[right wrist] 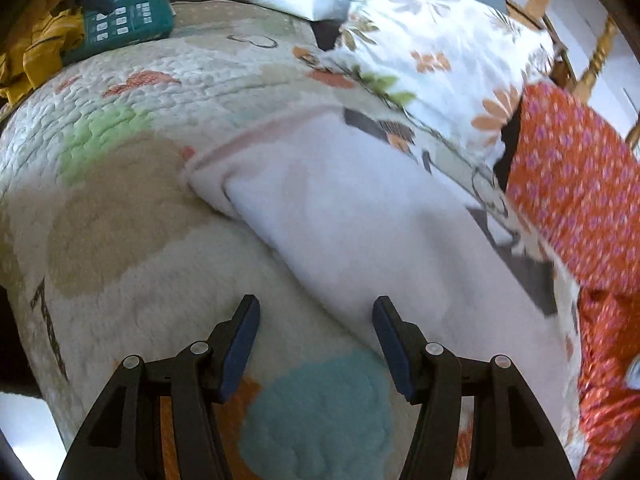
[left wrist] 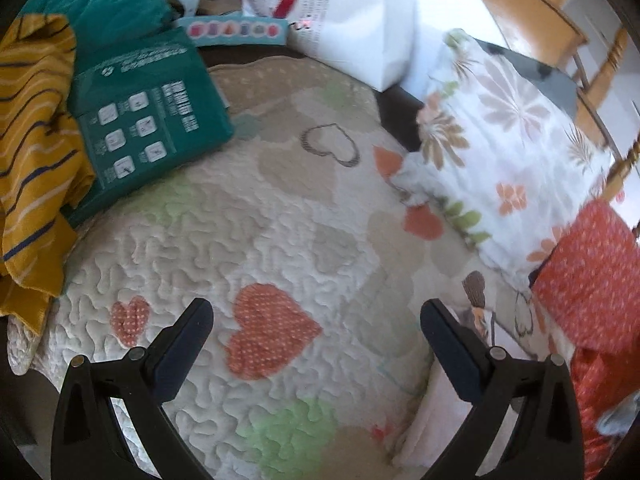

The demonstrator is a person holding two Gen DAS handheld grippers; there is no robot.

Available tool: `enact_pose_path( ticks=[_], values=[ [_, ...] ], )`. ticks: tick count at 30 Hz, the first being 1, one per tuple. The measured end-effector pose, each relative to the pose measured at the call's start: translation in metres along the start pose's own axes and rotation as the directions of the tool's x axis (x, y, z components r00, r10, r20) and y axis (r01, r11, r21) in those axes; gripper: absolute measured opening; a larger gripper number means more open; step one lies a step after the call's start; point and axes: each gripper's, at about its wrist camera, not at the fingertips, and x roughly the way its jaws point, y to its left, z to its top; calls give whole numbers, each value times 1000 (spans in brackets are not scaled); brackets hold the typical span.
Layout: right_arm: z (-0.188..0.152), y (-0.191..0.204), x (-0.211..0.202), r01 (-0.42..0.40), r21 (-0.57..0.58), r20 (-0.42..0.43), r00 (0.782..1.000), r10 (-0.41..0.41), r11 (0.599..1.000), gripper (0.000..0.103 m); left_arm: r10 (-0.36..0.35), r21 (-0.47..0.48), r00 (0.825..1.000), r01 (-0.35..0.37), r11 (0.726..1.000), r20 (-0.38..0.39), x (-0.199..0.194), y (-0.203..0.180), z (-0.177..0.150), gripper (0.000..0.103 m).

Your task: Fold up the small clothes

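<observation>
A pale pink folded cloth lies on the heart-patterned quilt. Its edge also shows in the left wrist view at the bottom right. My right gripper is open and empty, low over the quilt at the cloth's near edge. My left gripper is open and empty above the quilt, left of the cloth. An orange-red patterned garment lies at the right, and shows in the left wrist view too.
A floral pillow lies at the right back. A green box and a yellow striped garment sit at the left. A white bag stands behind. Wooden chairs stand beyond the bed.
</observation>
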Motion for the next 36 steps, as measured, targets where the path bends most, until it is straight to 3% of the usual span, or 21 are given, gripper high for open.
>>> enact_pose_path(
  ticks=[3,5,14,16,20,24,27,30,32,34,36],
  values=[
    [16,11,6,12,-32,13,1000,-11,999,63,-5,-34,1000,5,999,-3,0,8,2,103],
    [30,22,13,64,-69,20,998,-62,996,61,0,-41,1000,0,999,4,-1,10,3,103],
    [76,51,47,169,-129,-9,985,-171,977,35,-9,-51,1000,9,999,2,0,9,5,103],
    [81,50,53,151,-113,-27,988,-155,982,22,-8,-59,1000,8,998,-6,2,9,5,103],
    [85,35,48,89,-46,-30,995,-91,995,14,-20,-77,1000,18,997,-24,7,5,3,103],
    [88,-29,17,1,179,18,1000,-5,984,11,-34,-32,999,33,999,-40,10,-17,-7,103],
    [72,-113,-15,-27,415,70,998,-2,909,10,-52,9,997,52,999,-51,11,-34,-17,103],
    [26,-198,-44,-4,619,73,996,-53,785,10,-76,69,994,81,994,-79,13,-58,-33,103],
    [-21,-243,-60,76,706,21,992,-127,704,10,-96,116,989,109,987,-110,16,-76,-46,103],
    [-61,-266,-65,159,736,-64,984,-167,658,10,-115,169,983,138,976,-140,20,-96,-61,103],
    [-95,-280,-55,208,746,-155,978,-139,632,10,-131,218,977,166,962,-167,23,-115,-76,103]
  ],
)
